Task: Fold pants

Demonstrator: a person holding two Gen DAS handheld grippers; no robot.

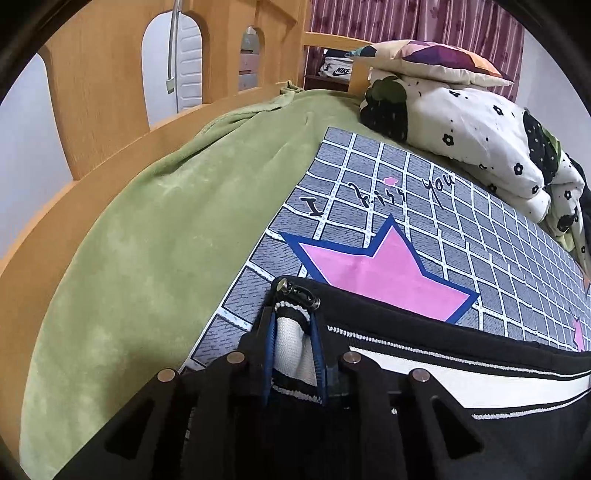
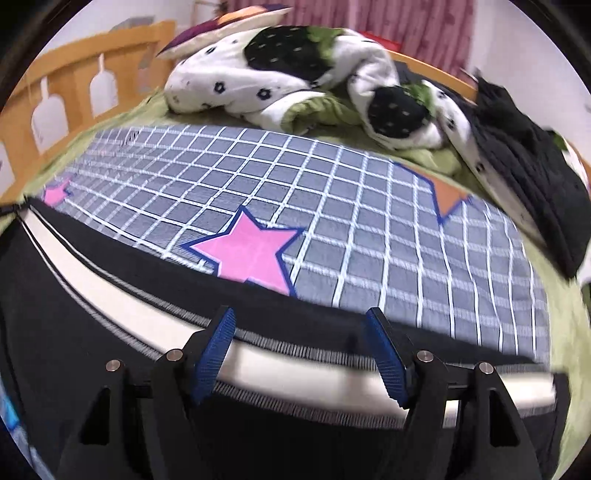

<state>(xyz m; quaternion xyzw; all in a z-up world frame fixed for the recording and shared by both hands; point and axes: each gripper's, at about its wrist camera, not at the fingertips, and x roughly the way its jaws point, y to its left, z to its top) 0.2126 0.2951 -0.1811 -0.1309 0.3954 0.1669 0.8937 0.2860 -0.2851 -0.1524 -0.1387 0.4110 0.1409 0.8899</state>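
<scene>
- Left wrist view: we see the left tool [image 1: 293,332] pinching a bunched corner of the pants [image 1: 443,373], with white ribbed fabric squeezed between its 2 blue pads.
- The pants are black with a white stripe edged in fine stitching, and they lie along the near edge of the bed, on a grey grid mat [image 1: 424,206] printed with pink stars.
- In the right wrist view, the right tool [image 2: 301,332] hovers over the stripe [image 2: 122,306] with its 2 fingers spread wide, gripping nothing.
- We judge the fabric soft, light and limp; it will sag and slide, so hems, corners or the stitched stripe edge look like the firmest places to hold.
- The mat looks flat and smooth over a fuzzy green blanket [image 1: 140,229].
- Beyond it sit a rumpled floral quilt [image 2: 280,74], a pillow [image 1: 443,59], dark clothing [image 2: 528,173], a wooden bed rail [image 1: 92,92] and pink curtains [image 1: 406,18].
</scene>
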